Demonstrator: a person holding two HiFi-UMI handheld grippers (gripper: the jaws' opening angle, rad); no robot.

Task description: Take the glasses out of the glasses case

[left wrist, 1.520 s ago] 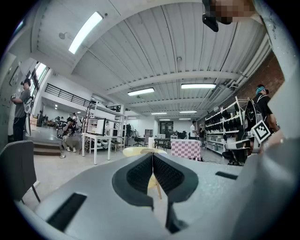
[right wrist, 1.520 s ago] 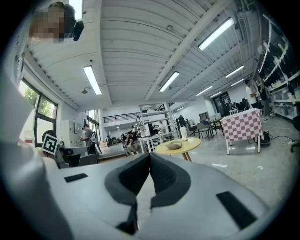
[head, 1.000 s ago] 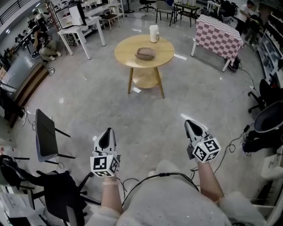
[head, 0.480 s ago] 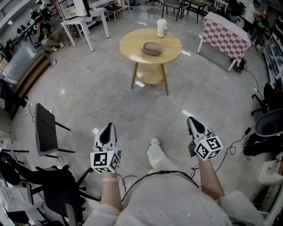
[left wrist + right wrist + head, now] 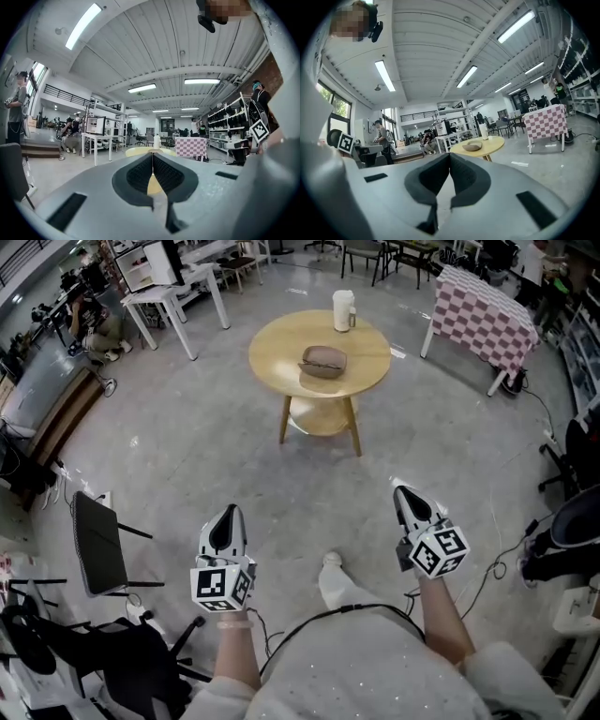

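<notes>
In the head view the glasses case [image 5: 323, 361] lies near the middle of the round bench [image 5: 272, 367] at twelve o'clock, with a white jug [image 5: 344, 310] just beyond it toward one o'clock. The left claw [image 5: 228, 514] at seven o'clock and the right claw [image 5: 401, 491] at five o'clock hang well apart from the bench. In the left gripper view the jaws are pressed together on nothing, and the bench's yellow top shows far ahead at twelve o'clock. In the right gripper view the jaws are likewise pressed together and empty; the case [image 5: 472, 146] sits at one o'clock, seemingly closed, though it is too small to be sure. By my judgement nothing of the task is done yet: reaching the bench, opening the case and lifting out the glasses all remain.
</notes>
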